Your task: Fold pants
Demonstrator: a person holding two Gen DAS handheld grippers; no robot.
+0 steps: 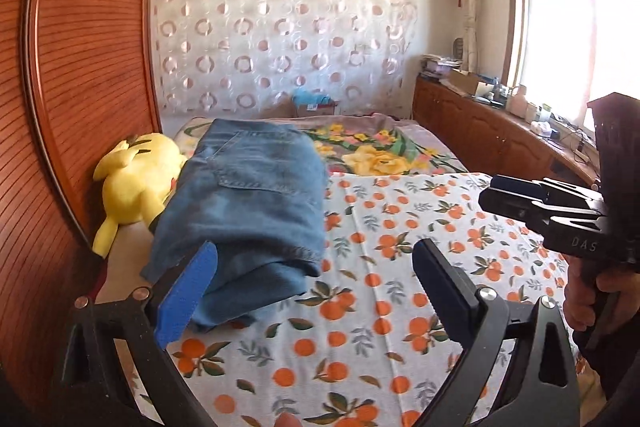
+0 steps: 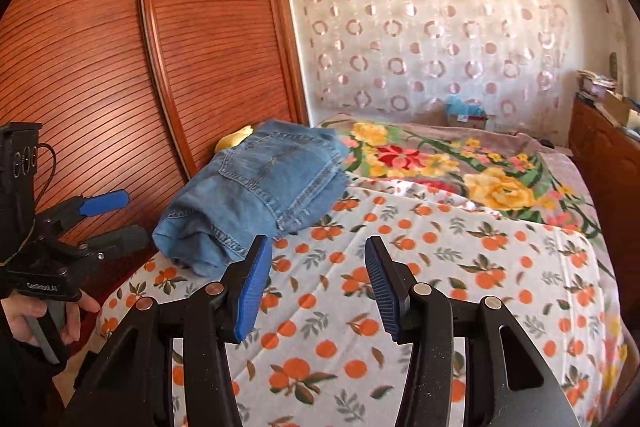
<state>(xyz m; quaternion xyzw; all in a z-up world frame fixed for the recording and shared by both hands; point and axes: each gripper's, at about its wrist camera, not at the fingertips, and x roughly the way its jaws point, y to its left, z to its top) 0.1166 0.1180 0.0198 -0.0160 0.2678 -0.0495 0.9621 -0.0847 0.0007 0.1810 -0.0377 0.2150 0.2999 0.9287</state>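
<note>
The pants point(image 2: 256, 187) lay folded into a compact bundle on the bed point(image 2: 440, 267), ahead and to the left of both claws. The left claw point(image 1: 316, 279) stood wide and empty, its blue pad just beside the bundle's near edge. The right claw point(image 2: 316, 287) stood half open and held nothing. The folding seemed finished; the next move probably called only for drawing both claws away.
</note>
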